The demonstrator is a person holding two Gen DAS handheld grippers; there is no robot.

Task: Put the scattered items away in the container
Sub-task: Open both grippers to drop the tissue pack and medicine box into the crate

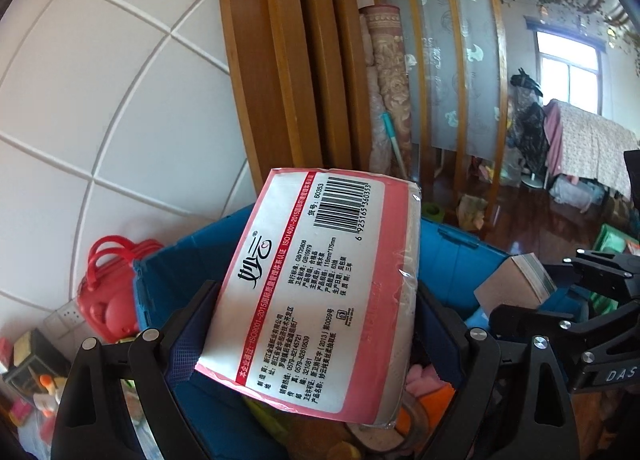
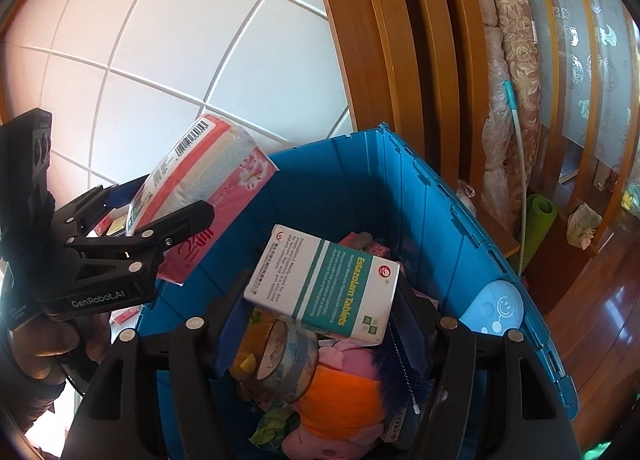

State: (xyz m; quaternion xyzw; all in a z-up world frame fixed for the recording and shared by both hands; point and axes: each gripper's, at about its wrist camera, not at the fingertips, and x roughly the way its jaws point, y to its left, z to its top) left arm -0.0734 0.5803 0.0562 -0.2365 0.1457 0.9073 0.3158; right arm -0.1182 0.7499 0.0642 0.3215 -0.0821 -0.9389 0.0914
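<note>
My left gripper (image 1: pixel 316 300) is shut on a pink and white tissue pack (image 1: pixel 320 284) and holds it above the blue crate (image 1: pixel 452 256). The pack also shows in the right wrist view (image 2: pixel 208 188), clamped by the left gripper (image 2: pixel 172 216) over the crate's left edge. My right gripper (image 2: pixel 324 292) is shut on a white and teal tablet box (image 2: pixel 324 288), held over the open blue crate (image 2: pixel 360 188). The box shows grey in the left wrist view (image 1: pixel 516 284), held by the right gripper (image 1: pixel 532 296). The crate holds a tape roll (image 2: pixel 284 356), plush toys (image 2: pixel 336 404) and a blue brush (image 2: pixel 404 360).
A white tiled wall (image 2: pixel 160 40) and wooden door frames (image 2: pixel 400 60) stand behind the crate. A red bag (image 1: pixel 108 292) sits left of it, with small clutter (image 1: pixel 32 380) below. Rolled rugs (image 2: pixel 512 92), a green mat (image 2: pixel 536 220) and a pale blue round object (image 2: pixel 496 308) are at the right.
</note>
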